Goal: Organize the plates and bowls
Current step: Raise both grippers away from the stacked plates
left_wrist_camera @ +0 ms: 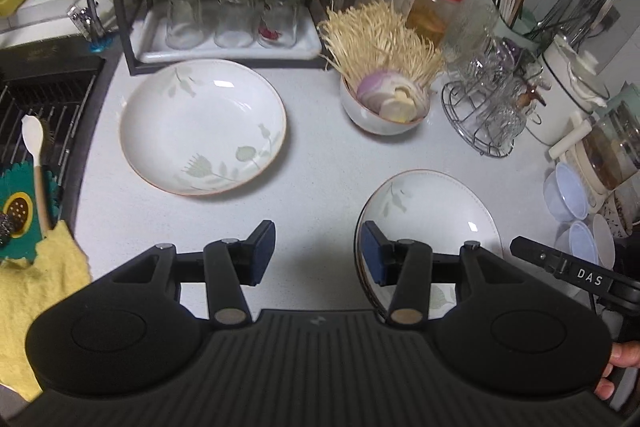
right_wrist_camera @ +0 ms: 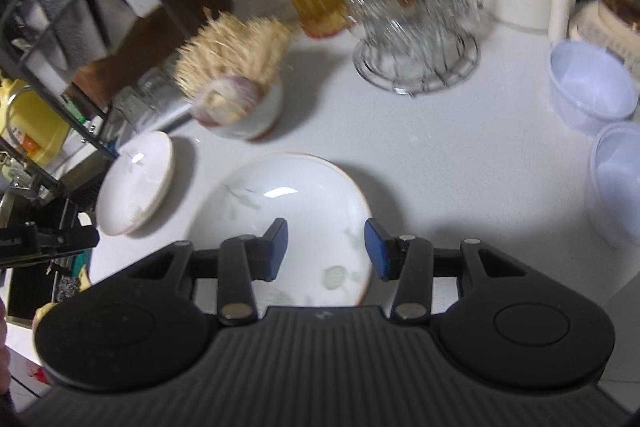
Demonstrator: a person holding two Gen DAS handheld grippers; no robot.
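Left wrist view: both plates (left_wrist_camera: 202,125) (left_wrist_camera: 432,211) lie flat, rims up; both grippers' (left_wrist_camera: 318,255) (right_wrist_camera: 325,249) fingers apart, empty.

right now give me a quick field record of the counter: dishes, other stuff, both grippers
surface: white counter
dishes: two floral plates, far plate, near plate, apart, both empty
small bowl: holds cut onion, behind the plates
glass tray: three upturned glasses under the rack
plastic bowls: stacked at the right edge
left gripper: open, holding nothing
right gripper: open, above the near plate, holding nothing
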